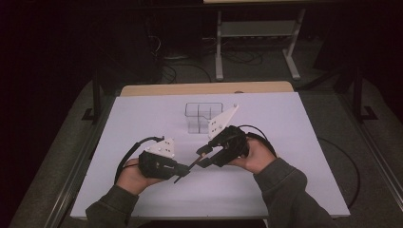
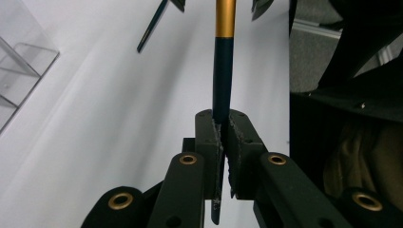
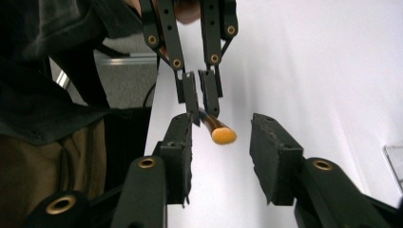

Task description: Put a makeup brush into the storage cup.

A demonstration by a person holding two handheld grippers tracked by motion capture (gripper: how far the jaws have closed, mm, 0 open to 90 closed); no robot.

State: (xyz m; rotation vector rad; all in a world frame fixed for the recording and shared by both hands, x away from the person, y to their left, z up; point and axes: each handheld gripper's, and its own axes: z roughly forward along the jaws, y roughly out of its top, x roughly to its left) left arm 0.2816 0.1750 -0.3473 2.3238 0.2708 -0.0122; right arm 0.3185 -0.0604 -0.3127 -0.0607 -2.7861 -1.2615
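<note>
A slim pen with a dark teal barrel and a gold end [image 2: 222, 71] is clamped in my left gripper [image 2: 222, 118], which is shut on its dark part. In the high view the pen [image 1: 190, 166] slants up and right from the left gripper [image 1: 180, 173] towards the right gripper [image 1: 200, 158]. My right gripper [image 3: 221, 137] stands open. The pen's gold tip [image 3: 223, 135] sits in the gap between its jaws, and neither pad [image 3: 180, 152] touches it. The left gripper [image 3: 202, 102] faces it from just beyond.
A clear plastic compartment organiser [image 1: 203, 116] stands at the middle back of the white table sheet [image 1: 285, 156]; its corner shows as the organiser [image 2: 23, 61] at the left. A wooden table edge [image 1: 204, 88] lies behind, with cables and a stand on the floor beyond.
</note>
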